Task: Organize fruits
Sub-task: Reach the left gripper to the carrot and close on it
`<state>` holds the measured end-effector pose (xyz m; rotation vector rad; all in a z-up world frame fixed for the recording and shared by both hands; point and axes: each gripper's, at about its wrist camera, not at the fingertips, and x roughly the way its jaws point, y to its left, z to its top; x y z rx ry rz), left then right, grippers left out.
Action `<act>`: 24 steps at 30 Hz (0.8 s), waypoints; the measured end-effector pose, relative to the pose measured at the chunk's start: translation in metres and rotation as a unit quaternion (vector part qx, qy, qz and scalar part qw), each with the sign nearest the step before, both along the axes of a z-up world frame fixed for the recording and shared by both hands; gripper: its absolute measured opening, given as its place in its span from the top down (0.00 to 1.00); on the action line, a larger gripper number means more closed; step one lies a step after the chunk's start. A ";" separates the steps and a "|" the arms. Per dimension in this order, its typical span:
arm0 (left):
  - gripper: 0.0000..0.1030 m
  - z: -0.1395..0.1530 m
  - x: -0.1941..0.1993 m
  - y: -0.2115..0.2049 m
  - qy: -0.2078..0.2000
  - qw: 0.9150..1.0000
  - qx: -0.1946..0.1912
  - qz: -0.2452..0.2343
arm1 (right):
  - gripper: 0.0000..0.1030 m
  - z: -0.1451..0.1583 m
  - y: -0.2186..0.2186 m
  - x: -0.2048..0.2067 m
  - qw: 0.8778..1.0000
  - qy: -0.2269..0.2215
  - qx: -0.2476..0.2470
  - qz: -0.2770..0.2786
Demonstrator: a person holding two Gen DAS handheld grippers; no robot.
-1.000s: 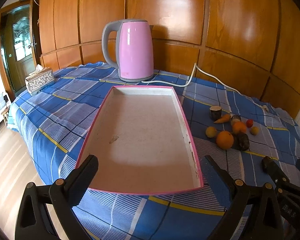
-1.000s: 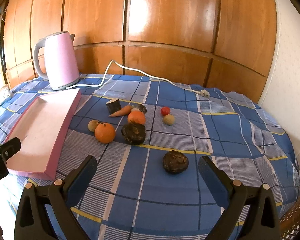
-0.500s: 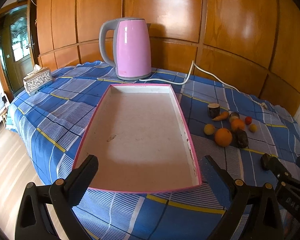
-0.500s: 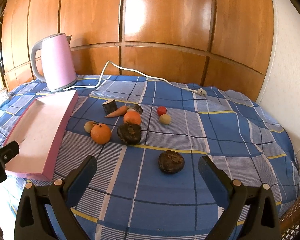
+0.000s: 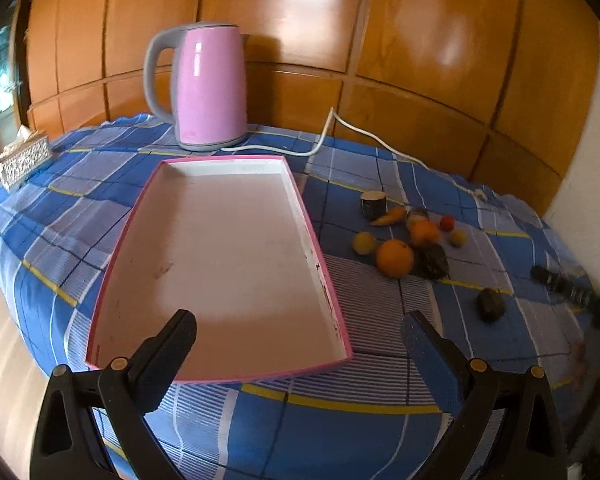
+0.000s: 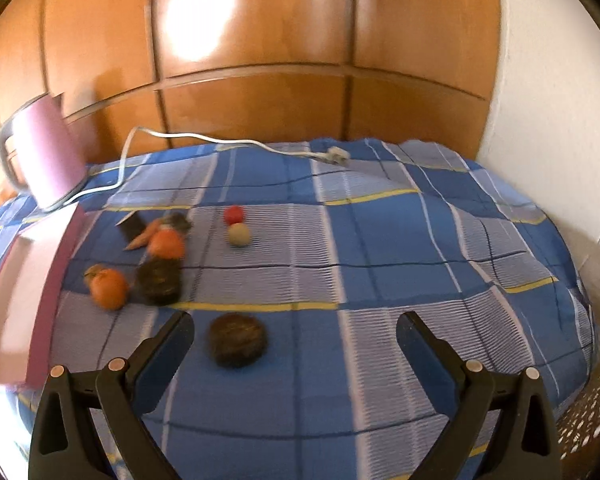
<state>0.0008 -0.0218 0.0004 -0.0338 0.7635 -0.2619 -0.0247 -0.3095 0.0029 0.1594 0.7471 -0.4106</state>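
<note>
- The left black plastic two-finger tongs (image 5: 298, 334) stand wide apart with nothing between the blue-padded fingertips (image 5: 430, 354), held level and pointing forward.
- The right black plastic two-finger tongs (image 6: 294, 334) are likewise spread wide and hold nothing; this view is motion-blurred.
- In the left wrist view, the right tongs' dark tip (image 5: 560, 282) shows at the far right edge.
</note>
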 end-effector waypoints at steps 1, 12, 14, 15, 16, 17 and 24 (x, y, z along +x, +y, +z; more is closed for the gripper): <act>0.00 -0.001 0.001 -0.001 0.003 1.000 0.003 -0.005 | 0.00 0.003 -0.010 0.003 1.000 0.004 0.008 -0.004; 0.03 0.007 0.016 -0.017 0.015 0.997 -0.004 -0.077 | 0.00 0.026 -0.087 0.043 0.998 0.038 0.047 -0.010; 0.02 0.008 0.019 -0.021 0.014 0.996 0.002 -0.092 | 0.00 0.020 -0.096 0.049 0.998 0.049 0.045 -0.009; 0.00 0.008 0.021 -0.023 0.016 0.995 0.007 -0.102 | 0.00 0.015 -0.102 0.053 0.997 0.058 0.048 -0.009; 0.00 0.007 0.022 -0.025 0.018 0.994 0.009 -0.107 | 0.00 0.011 -0.105 0.054 0.997 0.064 0.052 -0.007; 0.00 0.005 0.025 -0.026 0.025 0.993 0.008 -0.114 | 0.00 0.008 -0.107 0.055 0.996 0.068 0.057 -0.005; 0.00 0.006 0.043 -0.038 0.031 0.990 0.021 -0.137 | 0.01 -0.003 -0.114 0.056 0.990 0.077 0.115 0.002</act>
